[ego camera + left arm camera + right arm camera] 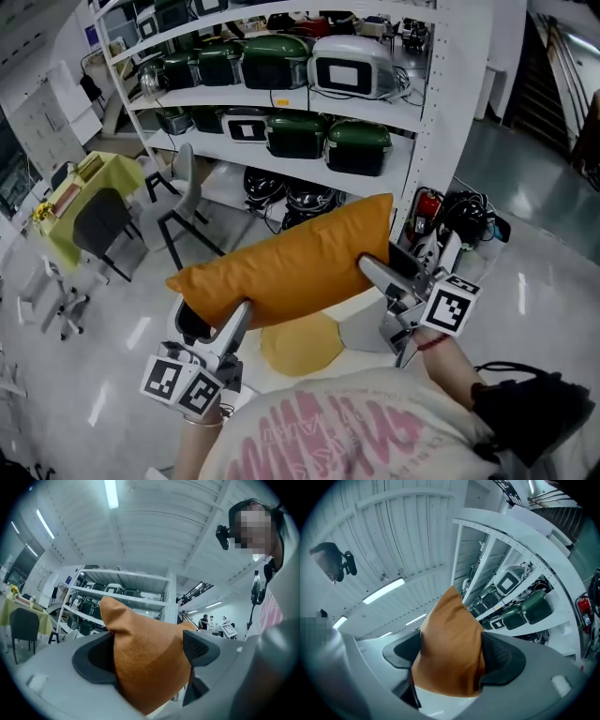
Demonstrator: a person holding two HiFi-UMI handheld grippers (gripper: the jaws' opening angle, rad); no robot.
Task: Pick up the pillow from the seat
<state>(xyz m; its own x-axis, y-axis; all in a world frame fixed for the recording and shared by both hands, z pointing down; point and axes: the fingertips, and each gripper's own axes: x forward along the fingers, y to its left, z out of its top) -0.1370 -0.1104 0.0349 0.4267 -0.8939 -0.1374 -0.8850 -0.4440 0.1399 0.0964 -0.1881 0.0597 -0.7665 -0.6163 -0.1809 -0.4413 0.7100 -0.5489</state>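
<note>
Pillow (291,262) is up in the air, and we hold it over the white seat (366,330). It is long and orange. It hangs tilted, with its right end higher than its left end. Our left tongs (214,323) pinch the left end. In the left gripper view the orange cloth fills the gap, and the dark pads (199,646) press on it from both sides. Our right tongs (386,272) pinch the right end the same way. In the right gripper view the cloth sits tight between the two pads. A round yellow cushion (300,343) lies on the seat, under the pillow. Behind the pillow stands a big white shelf (281,98) with green cases (356,145) on it. A red fire extinguisher (424,211) stands by the shelf post. Far to the left we see a grey chair (98,223) next to a yellow table (108,173).
</note>
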